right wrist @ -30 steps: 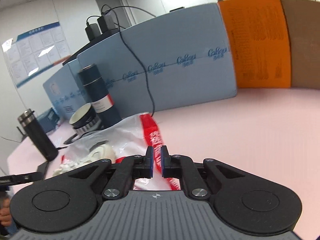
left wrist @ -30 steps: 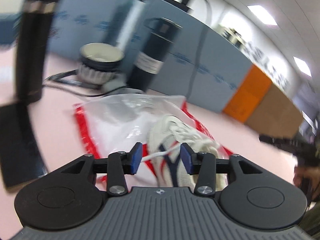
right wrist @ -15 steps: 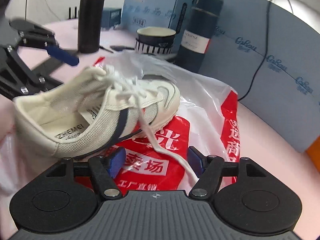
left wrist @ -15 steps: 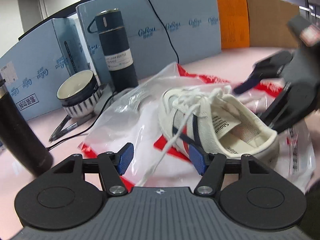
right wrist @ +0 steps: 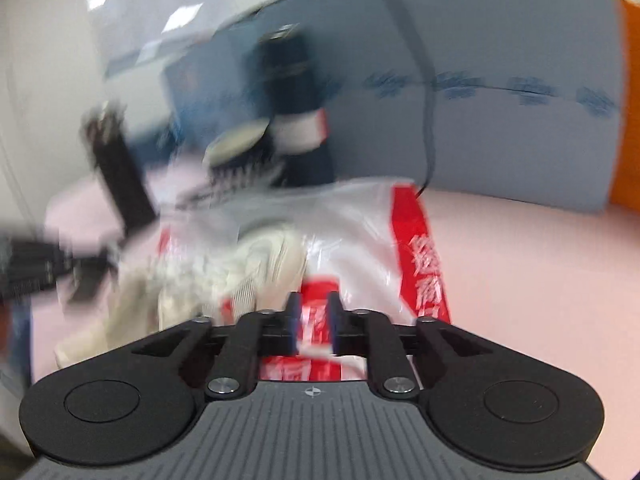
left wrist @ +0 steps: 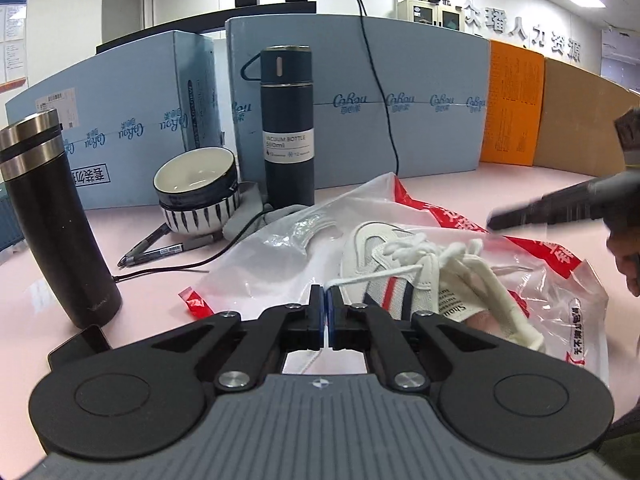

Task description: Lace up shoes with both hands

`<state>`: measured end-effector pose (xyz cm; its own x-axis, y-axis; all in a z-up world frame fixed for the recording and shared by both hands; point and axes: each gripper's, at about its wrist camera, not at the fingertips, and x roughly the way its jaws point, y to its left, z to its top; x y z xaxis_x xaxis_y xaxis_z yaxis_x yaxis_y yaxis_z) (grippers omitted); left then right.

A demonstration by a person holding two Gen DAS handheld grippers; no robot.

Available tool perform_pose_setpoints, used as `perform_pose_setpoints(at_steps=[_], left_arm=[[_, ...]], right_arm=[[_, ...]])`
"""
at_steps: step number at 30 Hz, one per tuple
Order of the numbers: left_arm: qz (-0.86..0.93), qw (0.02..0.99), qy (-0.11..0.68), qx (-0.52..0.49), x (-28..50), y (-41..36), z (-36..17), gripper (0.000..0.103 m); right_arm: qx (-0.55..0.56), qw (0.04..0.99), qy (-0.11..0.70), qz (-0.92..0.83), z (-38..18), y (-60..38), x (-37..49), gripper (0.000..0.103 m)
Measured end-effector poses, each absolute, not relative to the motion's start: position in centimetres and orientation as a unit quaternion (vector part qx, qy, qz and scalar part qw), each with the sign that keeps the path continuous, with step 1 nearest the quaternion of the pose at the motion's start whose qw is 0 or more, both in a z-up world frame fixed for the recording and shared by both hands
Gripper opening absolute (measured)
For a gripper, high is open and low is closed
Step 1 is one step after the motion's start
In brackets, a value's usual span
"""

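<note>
Lace (left wrist: 352, 280) pinched in left tongs (left wrist: 325, 308)

My right wrist view is smeared throughout: the shoe (right wrist: 224, 276), the flask (right wrist: 120, 176) and the bottle (right wrist: 296, 120) toward the table's far edge show no detail. In my left wrist view, my right tongs (left wrist: 560, 208) are a dark streak cut off at the frame's right side. My left tongs (left wrist: 325, 312) hide the lace (left wrist: 360, 278) end pinched between them.
</note>
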<state>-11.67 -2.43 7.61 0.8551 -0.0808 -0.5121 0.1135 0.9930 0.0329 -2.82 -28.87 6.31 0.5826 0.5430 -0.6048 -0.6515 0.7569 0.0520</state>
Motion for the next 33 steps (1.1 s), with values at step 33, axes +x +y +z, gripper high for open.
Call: perform_pose_setpoints(at_steps=[33], left_arm=[[-0.001, 0.961, 0.272, -0.056, -13.9, -0.8, 6.2, 0.002]], right_arm=[[0.149, 0.922, 0.263, 0.244, 7.0, -33.3, -1.8, 0.003]])
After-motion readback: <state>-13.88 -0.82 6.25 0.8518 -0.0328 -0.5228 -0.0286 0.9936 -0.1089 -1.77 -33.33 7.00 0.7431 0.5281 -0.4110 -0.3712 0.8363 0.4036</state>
